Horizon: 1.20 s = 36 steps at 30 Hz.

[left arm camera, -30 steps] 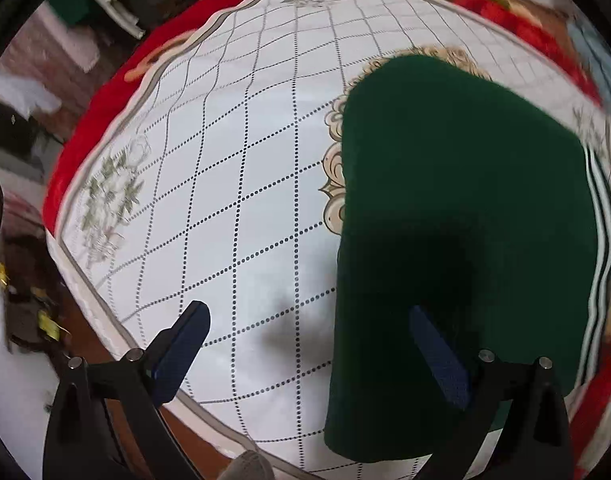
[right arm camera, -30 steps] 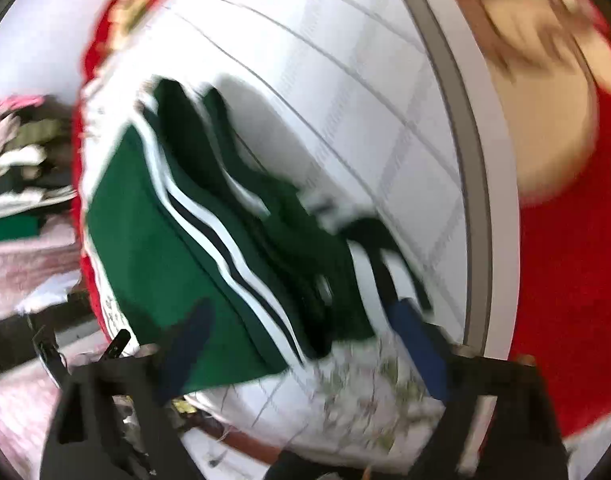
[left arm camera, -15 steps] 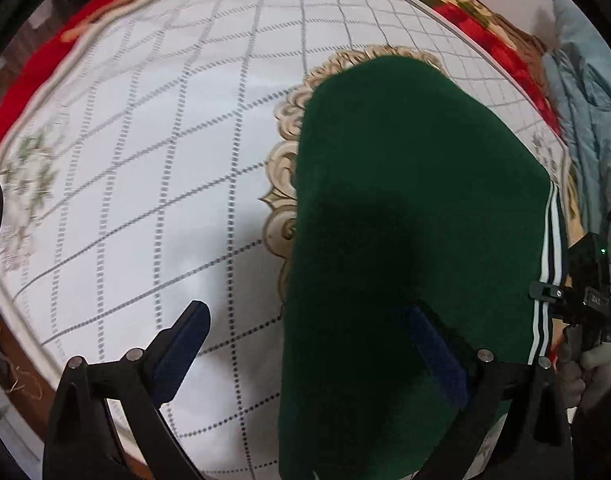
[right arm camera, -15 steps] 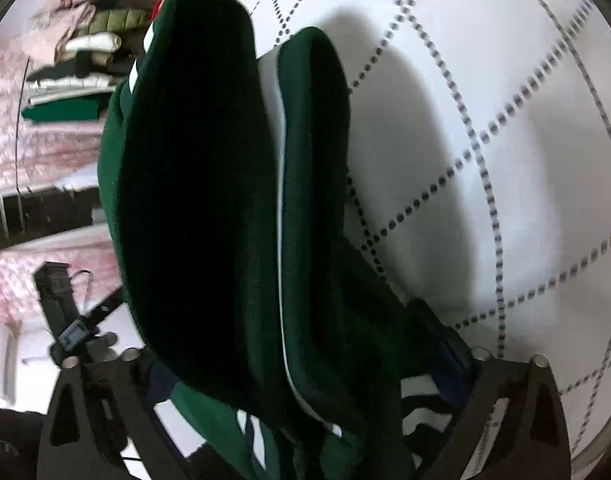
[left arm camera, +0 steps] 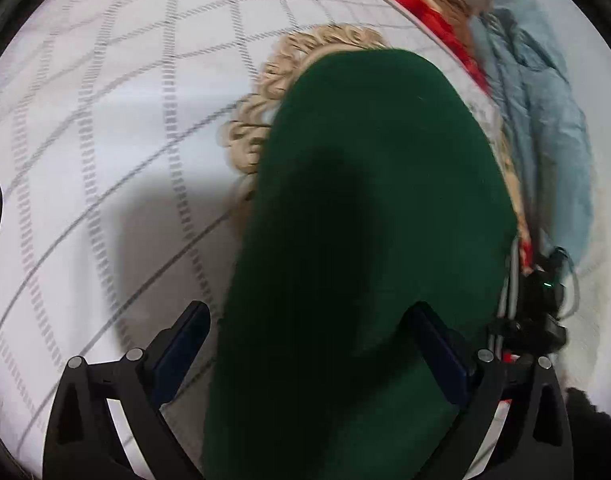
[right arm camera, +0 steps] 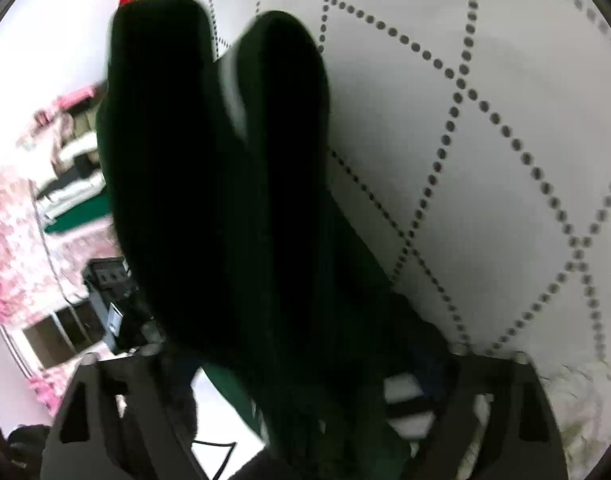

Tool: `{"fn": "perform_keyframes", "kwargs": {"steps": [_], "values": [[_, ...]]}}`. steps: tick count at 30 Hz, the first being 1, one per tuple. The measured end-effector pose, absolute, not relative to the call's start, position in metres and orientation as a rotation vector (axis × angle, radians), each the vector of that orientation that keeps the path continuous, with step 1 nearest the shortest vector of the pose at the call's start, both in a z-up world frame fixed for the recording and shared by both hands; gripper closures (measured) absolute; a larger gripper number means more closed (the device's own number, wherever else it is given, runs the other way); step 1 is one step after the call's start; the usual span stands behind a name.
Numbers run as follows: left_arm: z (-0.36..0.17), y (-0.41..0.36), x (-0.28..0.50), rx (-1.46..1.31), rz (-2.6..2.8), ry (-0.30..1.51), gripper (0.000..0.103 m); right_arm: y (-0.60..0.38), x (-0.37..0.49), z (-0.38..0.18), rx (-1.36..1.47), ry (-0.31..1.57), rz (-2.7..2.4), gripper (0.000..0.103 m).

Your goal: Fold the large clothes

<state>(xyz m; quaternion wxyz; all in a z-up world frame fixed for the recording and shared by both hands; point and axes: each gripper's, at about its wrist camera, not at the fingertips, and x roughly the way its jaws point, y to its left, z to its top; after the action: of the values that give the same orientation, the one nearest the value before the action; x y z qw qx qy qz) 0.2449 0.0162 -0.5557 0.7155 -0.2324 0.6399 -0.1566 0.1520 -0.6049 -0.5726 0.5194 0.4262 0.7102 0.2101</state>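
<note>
left gripper (left arm camera: 309,354) is spread wide above the green garment (left arm camera: 365,220) | right gripper (right arm camera: 305,364) is seen amid bunched cloth, grip not discernible | garment is kept flat on the bed cover (left arm camera: 105,120) for folding

The dark green garment (right arm camera: 225,200) hides the right tongs' (right arm camera: 305,364) fingertips and grip.

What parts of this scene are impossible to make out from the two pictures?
- Right wrist view: the right gripper fingertips, buried in the dark green garment; its grip cannot be confirmed.
- Right wrist view: the clothes pile, blurred and small.
- Left wrist view: the garment's near end, cut off by the bottom edge.
</note>
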Motion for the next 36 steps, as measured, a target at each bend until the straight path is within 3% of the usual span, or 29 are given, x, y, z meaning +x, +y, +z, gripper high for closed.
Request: {"fn": "perform_keyframes", "kwargs": {"steps": [2, 5, 6, 7, 8, 12, 20, 30, 36], "values": [[-0.558, 0.010, 0.252, -0.514, -0.404, 1.407, 0.003, -0.605, 0.149, -0.572, 1.055, 1.670, 0.478, 0.000], [-0.545, 0.000, 0.255, -0.451, -0.452, 1.363, 0.018, -0.589, 0.151, -0.565, 0.998, 1.649, 0.441, 0.000], [-0.540, -0.002, 0.256, -0.426, -0.457, 1.348, 0.024, -0.583, 0.149, -0.563, 0.992, 1.642, 0.429, 0.005], [-0.534, -0.001, 0.256, -0.407, -0.463, 1.335, 0.027, -0.585, 0.147, -0.559, 1.003, 1.629, 0.421, 0.033], [-0.529, 0.002, 0.257, -0.398, -0.465, 1.333, 0.030, -0.587, 0.145, -0.556, 1.039, 1.612, 0.419, 0.041], [-0.515, 0.011, 0.265, -0.388, -0.448, 1.327, 0.033, -0.581, 0.146, -0.528, 1.039, 1.556, 0.419, 0.051], [-0.474, 0.021, 0.310, -0.387, -0.420, 1.282, 0.033, -0.572, 0.199, -0.469, 1.052, 1.490, 0.492, 0.054], [-0.444, 0.007, 0.478, -0.356, -0.405, 1.163, 0.033, -0.576, 0.438, -0.429, 1.032, 1.407, 0.522, 0.054], [-0.485, 0.004, 0.595, -0.334, -0.381, 1.176, 0.033, -0.567, 0.574, -0.460, 1.012, 1.436, 0.511, 0.054]]}}
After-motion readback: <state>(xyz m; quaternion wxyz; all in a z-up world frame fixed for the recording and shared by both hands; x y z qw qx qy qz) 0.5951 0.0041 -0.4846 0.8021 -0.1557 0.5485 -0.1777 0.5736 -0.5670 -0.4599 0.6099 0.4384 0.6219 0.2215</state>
